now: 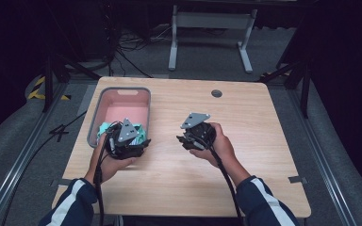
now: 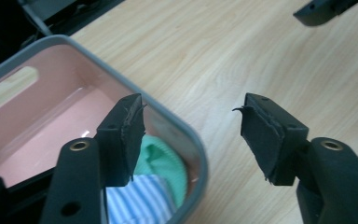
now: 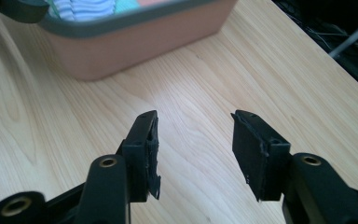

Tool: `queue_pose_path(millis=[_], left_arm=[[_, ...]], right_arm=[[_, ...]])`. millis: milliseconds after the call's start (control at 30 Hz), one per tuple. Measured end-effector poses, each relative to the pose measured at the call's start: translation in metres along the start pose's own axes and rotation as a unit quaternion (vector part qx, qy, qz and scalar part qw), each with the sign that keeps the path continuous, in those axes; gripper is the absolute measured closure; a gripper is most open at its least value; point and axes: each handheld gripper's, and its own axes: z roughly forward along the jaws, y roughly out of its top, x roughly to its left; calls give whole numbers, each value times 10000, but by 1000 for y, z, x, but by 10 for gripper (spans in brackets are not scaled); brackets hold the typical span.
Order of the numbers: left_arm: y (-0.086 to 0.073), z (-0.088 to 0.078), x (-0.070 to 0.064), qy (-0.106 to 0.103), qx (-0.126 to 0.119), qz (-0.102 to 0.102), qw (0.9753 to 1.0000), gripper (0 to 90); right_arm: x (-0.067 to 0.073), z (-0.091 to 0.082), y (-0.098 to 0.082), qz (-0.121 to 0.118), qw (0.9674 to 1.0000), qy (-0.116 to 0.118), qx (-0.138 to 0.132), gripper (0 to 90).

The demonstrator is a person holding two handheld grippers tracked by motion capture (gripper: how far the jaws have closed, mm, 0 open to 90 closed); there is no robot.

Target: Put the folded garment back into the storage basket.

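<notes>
A pink bin with a grey rim [image 1: 125, 88] stands on the left part of the wooden table [image 1: 179, 183]. At its near end lie a green cloth [image 2: 163, 163] and a blue-striped cloth [image 2: 140, 196]. My left gripper [image 1: 134, 134] hovers over the bin's near right corner, open, with nothing between its fingers; in the left gripper view its jaws [image 2: 191, 121] straddle the bin's rim [image 2: 91, 58]. My right gripper [image 1: 181, 139] is over the middle of the table, pointing at the bin's wall [image 3: 135, 42], open [image 3: 196, 135] and empty above bare wood.
A round cable hole [image 1: 217, 93] sits near the table's far edge. Behind the table stand a white metal frame [image 1: 212, 23] and cables on the floor [image 1: 127, 52]. Bare wood stretches across the right half and the front of the table.
</notes>
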Motion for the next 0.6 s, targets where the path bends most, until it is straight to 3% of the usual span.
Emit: queue_pose_path(millis=[333,500,600], left_arm=[[5,20,-37,-424,131,434,9981,358],[5,28,-48,-503,270,658,9962,355],[4,33,-53,-560,322,677,9956,352]], right_arm=[[-13,-21,-32,92,9996,-222,175,498],[-18,-30,-46,183,9994,-255,139,484],[-20,-33,-53,196,9994,-249,136,477]])
